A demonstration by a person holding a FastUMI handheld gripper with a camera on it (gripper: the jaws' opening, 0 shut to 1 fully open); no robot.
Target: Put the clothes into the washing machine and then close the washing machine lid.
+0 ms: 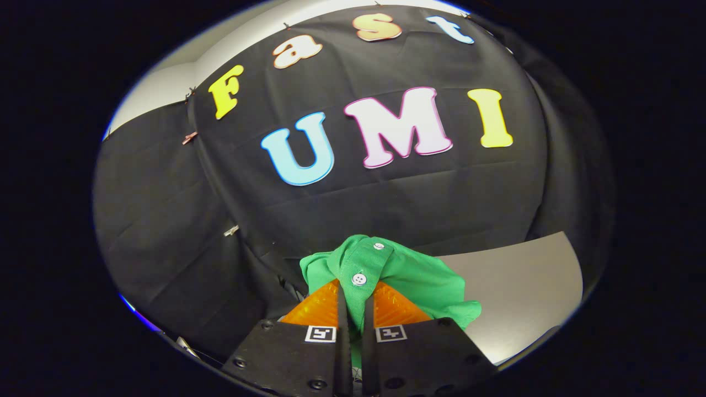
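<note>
Both fingers of the hand-held gripper (356, 300) pinch a green shirt (419, 275), beyond them a grey surface (524, 286)

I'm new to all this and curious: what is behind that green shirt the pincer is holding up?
Behind the green shirt, pinched between the shut gripper and its orange fingers, hangs the booth's black cloth wall; a grey surface lies beside it. Whatever sits directly behind the fabric is covered.

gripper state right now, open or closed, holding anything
gripper: closed on the green shirt, both orange fingers pinching its buttoned placket, the shirt bunched just ahead of them.
</note>
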